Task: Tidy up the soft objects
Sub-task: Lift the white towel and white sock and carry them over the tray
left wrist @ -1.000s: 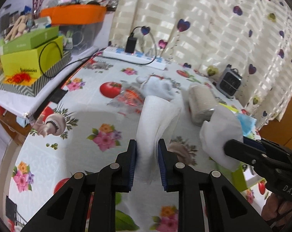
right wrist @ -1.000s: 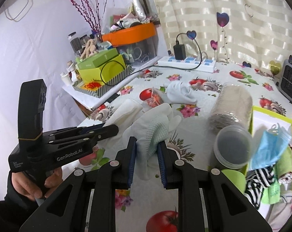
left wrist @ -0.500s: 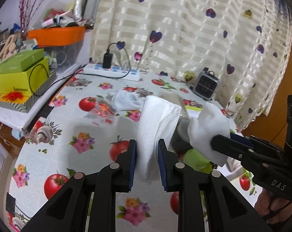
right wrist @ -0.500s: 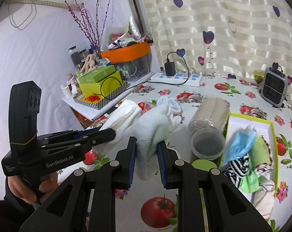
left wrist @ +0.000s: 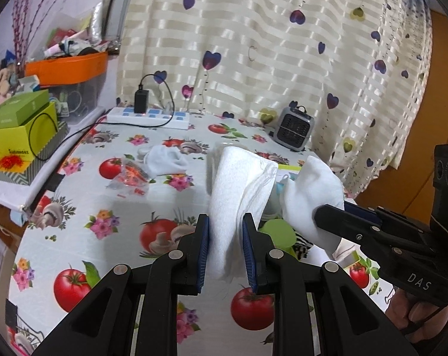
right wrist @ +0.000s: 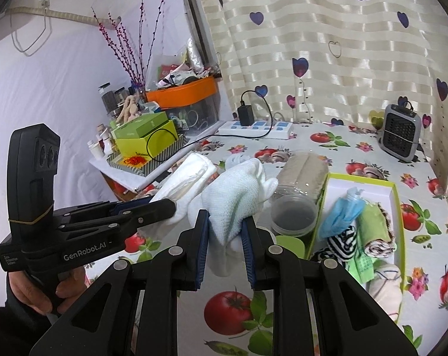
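My left gripper point(left wrist: 225, 222) is shut on a folded white cloth point(left wrist: 238, 184) and holds it above the table. My right gripper point(right wrist: 225, 222) is shut on a white knitted glove point(right wrist: 232, 190), also lifted. Each gripper shows in the other's view: the right one point(left wrist: 327, 216) with the glove point(left wrist: 309, 192), the left one point(right wrist: 164, 204) with the cloth point(right wrist: 188, 175). A green-rimmed box point(right wrist: 397, 207) at the right holds a blue mask point(right wrist: 342, 210), striped fabric and other soft items. A white sock point(left wrist: 164, 160) lies on the tablecloth.
A clear jar point(right wrist: 301, 184) lies on its side by the box, its green lid point(right wrist: 289, 243) next to it. A crumpled plastic wrapper point(left wrist: 129, 178), a power strip point(left wrist: 148, 117) and a small grey heater point(left wrist: 295, 129) are on the table. Stacked boxes point(left wrist: 19, 130) stand at the left.
Both grippers have risen and drawn back with the cloth and the glove still held. The views have swung right, so the green-rimmed box shows more fully.
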The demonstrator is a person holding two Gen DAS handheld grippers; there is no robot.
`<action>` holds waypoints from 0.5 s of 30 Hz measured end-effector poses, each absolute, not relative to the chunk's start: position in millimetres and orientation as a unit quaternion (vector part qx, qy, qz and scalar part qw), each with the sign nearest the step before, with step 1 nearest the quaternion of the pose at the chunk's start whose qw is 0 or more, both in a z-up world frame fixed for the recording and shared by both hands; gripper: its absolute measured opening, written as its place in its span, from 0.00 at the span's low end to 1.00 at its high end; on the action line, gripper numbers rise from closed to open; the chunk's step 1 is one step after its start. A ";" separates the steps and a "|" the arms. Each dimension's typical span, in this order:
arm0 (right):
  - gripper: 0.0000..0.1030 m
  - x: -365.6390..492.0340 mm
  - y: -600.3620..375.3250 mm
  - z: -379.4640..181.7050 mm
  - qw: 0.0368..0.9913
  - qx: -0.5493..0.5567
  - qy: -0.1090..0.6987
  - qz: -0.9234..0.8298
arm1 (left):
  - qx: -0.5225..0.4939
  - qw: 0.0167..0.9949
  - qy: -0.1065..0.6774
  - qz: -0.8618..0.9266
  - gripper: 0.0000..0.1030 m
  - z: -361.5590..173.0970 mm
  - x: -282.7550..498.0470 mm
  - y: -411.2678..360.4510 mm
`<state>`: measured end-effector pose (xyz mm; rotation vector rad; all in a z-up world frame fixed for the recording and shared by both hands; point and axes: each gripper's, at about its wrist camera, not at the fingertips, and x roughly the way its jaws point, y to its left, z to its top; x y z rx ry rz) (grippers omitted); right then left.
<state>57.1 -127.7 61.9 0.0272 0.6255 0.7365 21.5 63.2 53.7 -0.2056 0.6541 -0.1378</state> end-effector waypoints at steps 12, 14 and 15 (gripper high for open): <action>0.22 56.8 -149.8 59.6 0.891 0.024 0.303 0.338 | -0.087 0.938 0.323 -0.092 0.20 56.8 25.2 35.7; 0.22 57.5 -154.4 58.6 0.892 0.026 0.303 0.335 | -0.085 0.937 0.324 -0.097 0.20 56.9 26.7 30.0; 0.22 57.7 -156.7 58.1 0.892 0.027 0.304 0.333 | -0.084 0.937 0.324 -0.099 0.20 57.1 27.3 27.1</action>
